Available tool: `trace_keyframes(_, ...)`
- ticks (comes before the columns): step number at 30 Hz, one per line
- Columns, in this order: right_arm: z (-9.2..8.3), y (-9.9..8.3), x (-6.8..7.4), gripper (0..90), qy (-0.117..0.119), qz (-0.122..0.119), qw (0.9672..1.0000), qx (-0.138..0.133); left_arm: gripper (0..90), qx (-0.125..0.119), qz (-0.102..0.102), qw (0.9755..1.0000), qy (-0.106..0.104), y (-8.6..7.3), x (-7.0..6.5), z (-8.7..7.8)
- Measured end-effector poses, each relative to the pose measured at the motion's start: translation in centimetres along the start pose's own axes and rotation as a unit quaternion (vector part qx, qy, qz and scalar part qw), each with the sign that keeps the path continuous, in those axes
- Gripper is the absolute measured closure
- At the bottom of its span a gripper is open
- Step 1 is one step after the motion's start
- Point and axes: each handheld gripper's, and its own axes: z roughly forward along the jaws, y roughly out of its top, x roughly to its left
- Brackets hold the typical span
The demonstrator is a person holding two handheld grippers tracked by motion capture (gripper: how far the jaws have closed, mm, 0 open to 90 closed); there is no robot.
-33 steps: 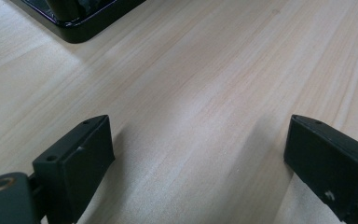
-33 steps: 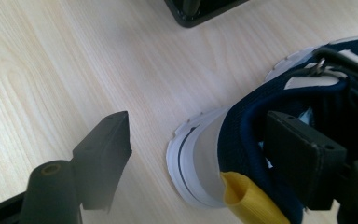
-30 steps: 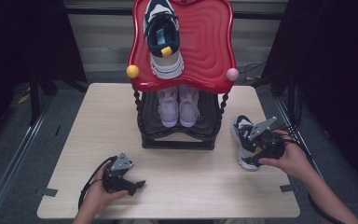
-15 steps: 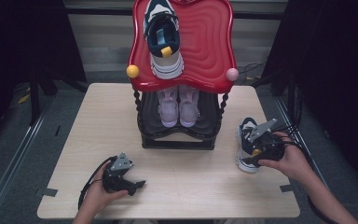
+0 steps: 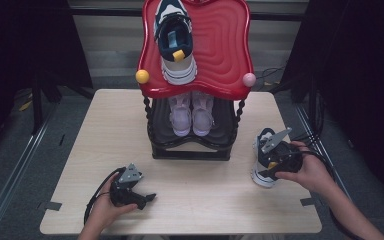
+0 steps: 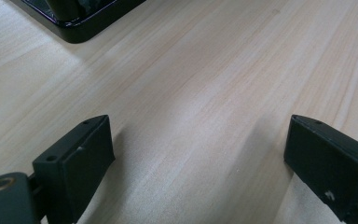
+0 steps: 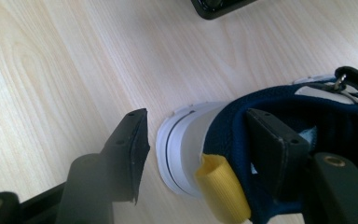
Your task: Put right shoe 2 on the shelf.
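The right tool (image 7: 193, 140) has just been closing on the shoe (image 5: 265, 160) at the surface's (image 5: 205, 200) right edge: one jaw sits inside the heel collar, the other still clear outside, so no grip yet. The left tool (image 5: 130, 187) rests open, idle.

The right gripper (image 5: 272, 160) hides the sneaker's (image 5: 263, 172) middle — toe cut off in its own view.

A staged recording space, likely a lab, is being shown: a pale wooden table (image 5: 105, 150) is being enclosed by black curtains (image 5: 360, 75), with metal framing (image 5: 10, 170), grey carpet and loose cables around it.
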Motion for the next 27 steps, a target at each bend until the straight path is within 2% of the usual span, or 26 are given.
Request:
trace_keyframes(2, -0.1, -0.2, -0.2, 40.4, 0.001, 0.002, 1.0000, 0.007, 7.6, 0.000, 0.000, 1.0000, 0.000, 0.0, 0.0, 0.0)
trace_keyframes(5, 0.0, -0.9, -0.7, 40.5, -0.011, -0.011, 0.9997, 0.021, 7.6, 0.000, 0.000, 1.0000, 0.000, 0.0, 0.0, 0.0)
trace_keyframes(7, 0.0, -1.3, -0.9, 42.1, -0.011, -0.006, 0.9995, 0.029, 7.6, 0.000, 0.000, 1.0000, 0.000, 0.0, 0.0, 0.0)
trace_keyframes(9, 0.0, -1.6, -1.0, 43.9, -0.010, -0.005, 0.9997, 0.023, 7.6, 0.000, 0.000, 1.0000, 0.000, 0.0, 0.0, 0.0)
trace_keyframes(10, 0.0, -1.6, -0.9, 46.1, -0.012, -0.001, 0.9997, 0.023, 7.6, 0.000, 0.000, 1.0000, 0.000, 0.0, 0.0, 0.0)
trace_keyframes(11, 0.1, -1.5, -0.9, 49.0, -0.019, -0.010, 0.9995, 0.023, 7.6, 0.000, 0.001, 1.0000, 0.001, 0.0, 0.0, 0.0)
trace_keyframes(13, 0.1, -1.4, -0.8, 56.2, -0.035, -0.014, 0.9990, 0.026, 7.6, 0.000, 0.001, 1.0000, 0.001, 0.0, 0.0, 0.0)
trace_keyframes(17, 0.0, -1.0, -0.8, 61.8, -0.027, -0.018, 0.9991, 0.027, 7.6, 0.000, 0.001, 1.0000, 0.000, 0.0, 0.0, 0.0)
trace_keyframes(19, 0.0, -0.7, -0.5, 65.9, -0.019, -0.009, 0.9995, 0.022, 7.6, 0.000, 0.001, 1.0000, 0.001, 0.0, 0.0, 0.0)
trace_keyframes(20, -0.1, -0.5, -0.4, 67.8, -0.012, -0.012, 0.9997, 0.020, 7.6, -0.001, -0.001, 1.0000, -0.001, 0.0, 0.0, 0.0)
trace_keyframes(27, 0.0, 0.5, 0.9, 69.7, 0.002, -0.017, 0.9996, 0.021, 7.5, 0.000, 0.000, 1.0000, -0.001, 0.0, 0.0, 0.0)
